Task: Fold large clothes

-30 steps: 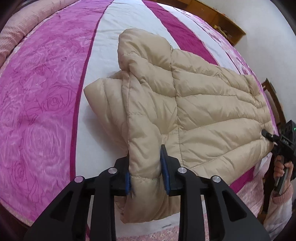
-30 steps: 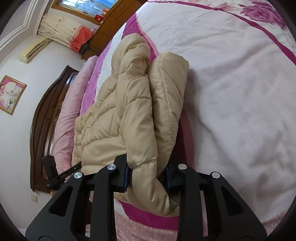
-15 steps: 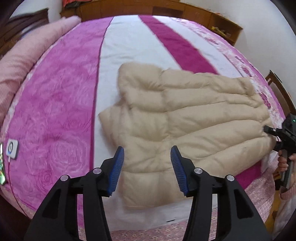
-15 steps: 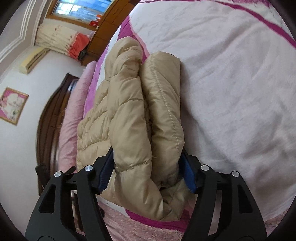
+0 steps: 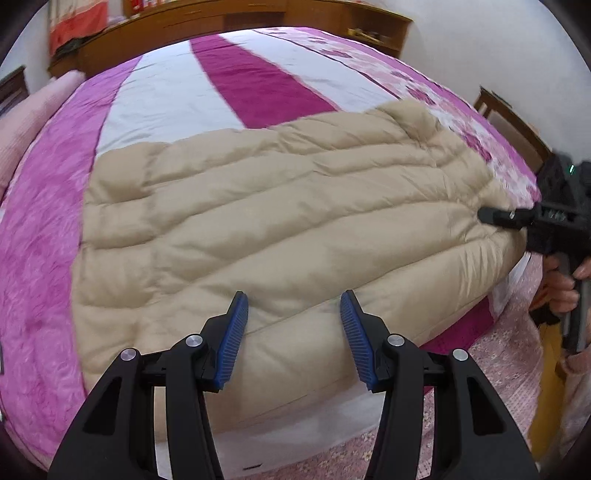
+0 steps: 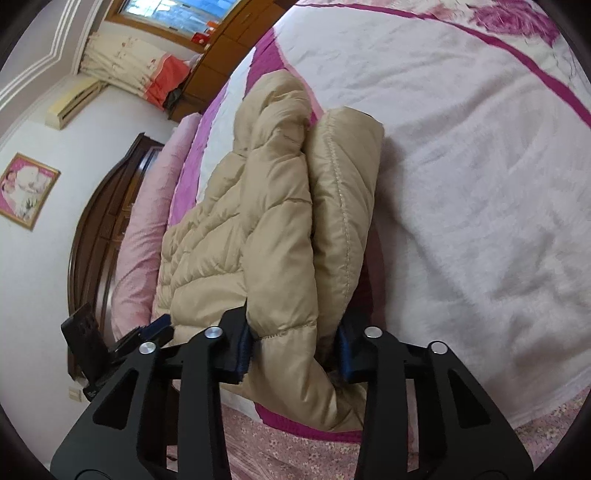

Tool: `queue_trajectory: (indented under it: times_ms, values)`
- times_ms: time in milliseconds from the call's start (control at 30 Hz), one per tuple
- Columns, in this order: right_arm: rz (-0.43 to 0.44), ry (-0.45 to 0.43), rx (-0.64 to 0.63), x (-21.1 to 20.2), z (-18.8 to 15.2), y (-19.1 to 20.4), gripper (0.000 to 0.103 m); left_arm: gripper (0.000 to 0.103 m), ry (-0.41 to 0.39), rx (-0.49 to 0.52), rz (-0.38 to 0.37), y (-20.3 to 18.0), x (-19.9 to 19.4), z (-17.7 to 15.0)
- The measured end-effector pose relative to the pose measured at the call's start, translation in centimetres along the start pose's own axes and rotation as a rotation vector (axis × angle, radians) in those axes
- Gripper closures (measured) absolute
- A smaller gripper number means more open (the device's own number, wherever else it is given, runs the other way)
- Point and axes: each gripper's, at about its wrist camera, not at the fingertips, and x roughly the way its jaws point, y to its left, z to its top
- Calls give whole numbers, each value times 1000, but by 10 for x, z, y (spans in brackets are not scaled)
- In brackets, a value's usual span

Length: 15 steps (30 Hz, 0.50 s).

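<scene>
A beige quilted puffer jacket (image 5: 277, 221) lies folded lengthwise near the front edge of the pink and white bed (image 5: 166, 107). My left gripper (image 5: 293, 314) hovers open over the jacket's near long edge, with nothing between its blue pads. In the right wrist view the jacket (image 6: 273, 221) runs away from me as two stacked folds. My right gripper (image 6: 293, 347) is closing its jaws on the jacket's near end, and the pads press into the fabric. That right gripper (image 5: 495, 216) also shows at the jacket's right end, held by a person's hand (image 5: 561, 291).
A pink pillow (image 6: 140, 236) lies along the dark wooden headboard (image 6: 92, 236). Wooden cabinets (image 5: 221, 18) stand beyond the bed's far side. A wooden chair (image 5: 517, 122) stands at the right. The quilt's flowered skirt (image 6: 295, 454) hangs over the front edge.
My left gripper let go of the jacket's edge, opened and swung sideways over its middle. My right gripper opened briefly, then closed again on the same end.
</scene>
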Motion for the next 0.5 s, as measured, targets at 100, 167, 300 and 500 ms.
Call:
queue_trajectory:
  times_ms: [100, 167, 300, 500]
  values:
    - [3, -12, -34, -7, -2, 16, 75, 52, 12, 37, 33, -5, 12, 0]
    - [1, -18, -62, -10, -5, 27, 77, 54, 27, 38, 26, -4, 18, -1]
    - [-2, -25, -134, -16, -7, 59, 79, 56, 43, 50, 34, -5, 30, -4]
    - [-7, -14, -270, -11, -9, 117, 80, 57, 49, 55, 37, -2, 39, -8]
